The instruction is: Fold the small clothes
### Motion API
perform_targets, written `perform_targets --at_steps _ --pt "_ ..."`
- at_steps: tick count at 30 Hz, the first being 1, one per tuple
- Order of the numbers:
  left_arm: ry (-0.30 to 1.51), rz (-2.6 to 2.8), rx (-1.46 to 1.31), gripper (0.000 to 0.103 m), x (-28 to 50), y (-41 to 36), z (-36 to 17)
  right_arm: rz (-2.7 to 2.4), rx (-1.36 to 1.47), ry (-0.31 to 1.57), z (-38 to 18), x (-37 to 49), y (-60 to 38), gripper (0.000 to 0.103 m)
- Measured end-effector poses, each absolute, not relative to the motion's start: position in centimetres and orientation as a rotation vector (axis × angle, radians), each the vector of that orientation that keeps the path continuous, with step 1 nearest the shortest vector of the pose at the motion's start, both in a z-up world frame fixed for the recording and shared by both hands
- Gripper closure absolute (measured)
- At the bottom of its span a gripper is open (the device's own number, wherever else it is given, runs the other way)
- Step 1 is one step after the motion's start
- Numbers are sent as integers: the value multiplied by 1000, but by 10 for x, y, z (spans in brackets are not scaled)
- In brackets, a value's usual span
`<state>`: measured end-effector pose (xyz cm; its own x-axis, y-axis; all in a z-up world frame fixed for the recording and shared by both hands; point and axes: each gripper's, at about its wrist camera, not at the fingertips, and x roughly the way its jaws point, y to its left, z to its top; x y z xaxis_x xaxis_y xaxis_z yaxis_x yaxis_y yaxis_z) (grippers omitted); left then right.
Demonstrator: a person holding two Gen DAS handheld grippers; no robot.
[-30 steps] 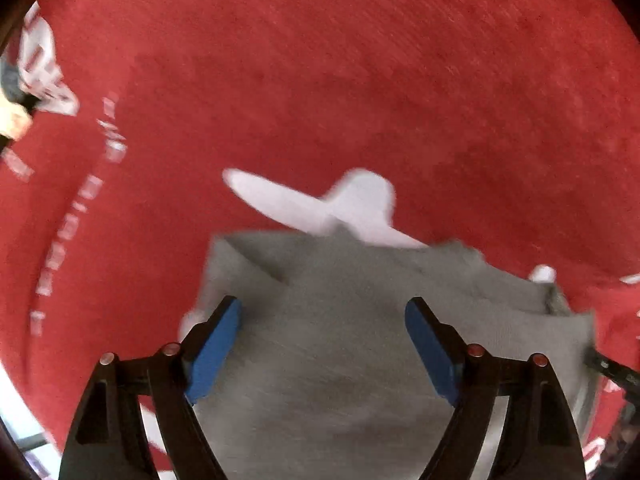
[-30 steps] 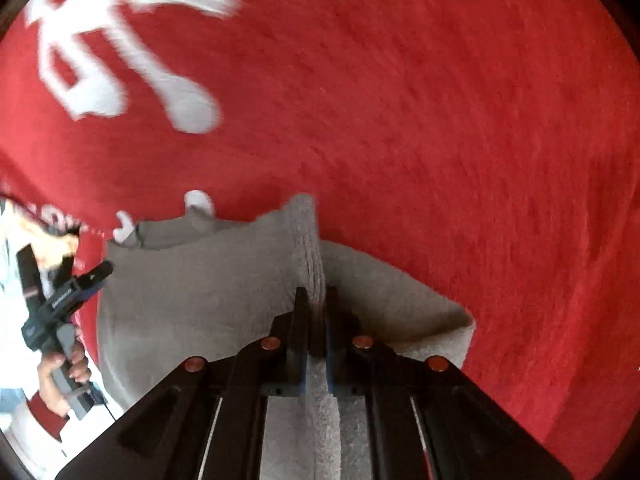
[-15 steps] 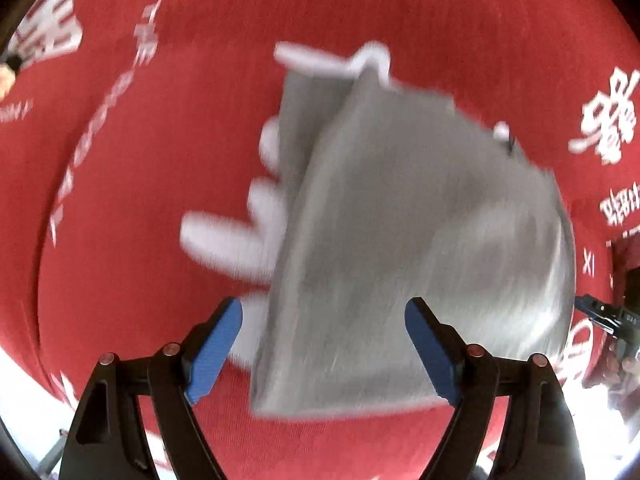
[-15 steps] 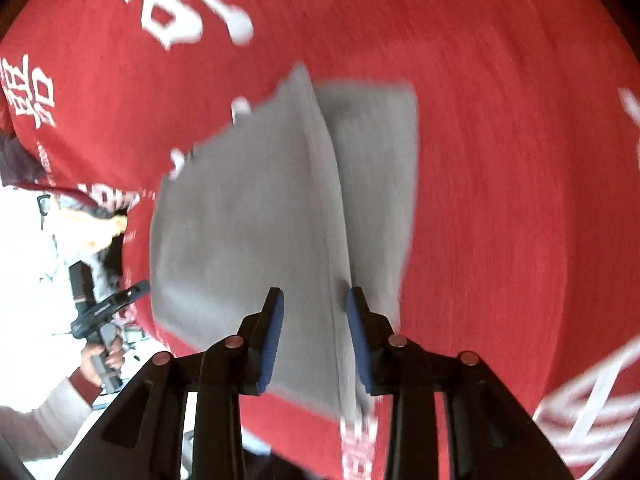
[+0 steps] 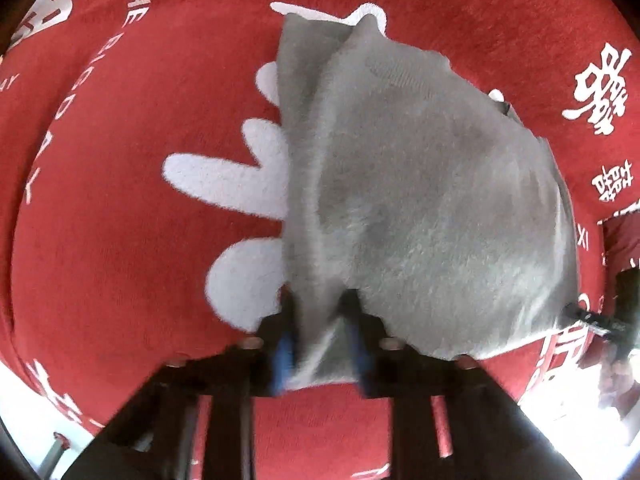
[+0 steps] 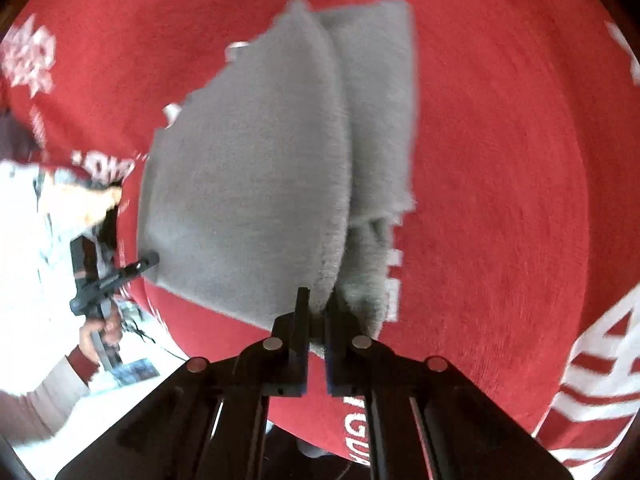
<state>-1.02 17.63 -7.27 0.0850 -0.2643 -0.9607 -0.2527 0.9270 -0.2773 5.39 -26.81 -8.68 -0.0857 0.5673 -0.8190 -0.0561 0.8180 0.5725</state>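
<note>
A small grey fleece garment (image 5: 420, 200) lies folded on a red cloth with white print (image 5: 120, 240). My left gripper (image 5: 320, 320) is shut on the garment's near left corner, its blue pads pressing a ridge of fabric. In the right wrist view the same grey garment (image 6: 260, 168) spreads ahead, and my right gripper (image 6: 316, 312) is shut on its near edge at a raised fold. The left gripper also shows in the right wrist view (image 6: 116, 276), at the garment's left corner.
The red cloth (image 6: 500, 200) covers the whole work surface and carries white letters and symbols. Its near edge drops off to a bright floor at the lower left of the right wrist view. The person's hand and sleeve (image 6: 92, 328) are there.
Both grippers were open half a second ago and have closed on the garment's near edge. The left gripper has moved in onto the corner.
</note>
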Motion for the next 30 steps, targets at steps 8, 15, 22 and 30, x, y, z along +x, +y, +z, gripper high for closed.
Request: perform_targets --at_steps 8,15,22,30 --pt "1478 39 -392 81 -27 181 -76 490 268 1656 -107 44 -272 98" --pt "1501 142 -392 80 -44 186 -60 466 270 1656 -97 45 -272 96" --pt "1477 182 -385 25 -50 170 -38 416 218 1625 -75 47 -259 94" --pt "1497 216 -401 25 -43 135 -29 442 242 1570 -49 50 -242 72"
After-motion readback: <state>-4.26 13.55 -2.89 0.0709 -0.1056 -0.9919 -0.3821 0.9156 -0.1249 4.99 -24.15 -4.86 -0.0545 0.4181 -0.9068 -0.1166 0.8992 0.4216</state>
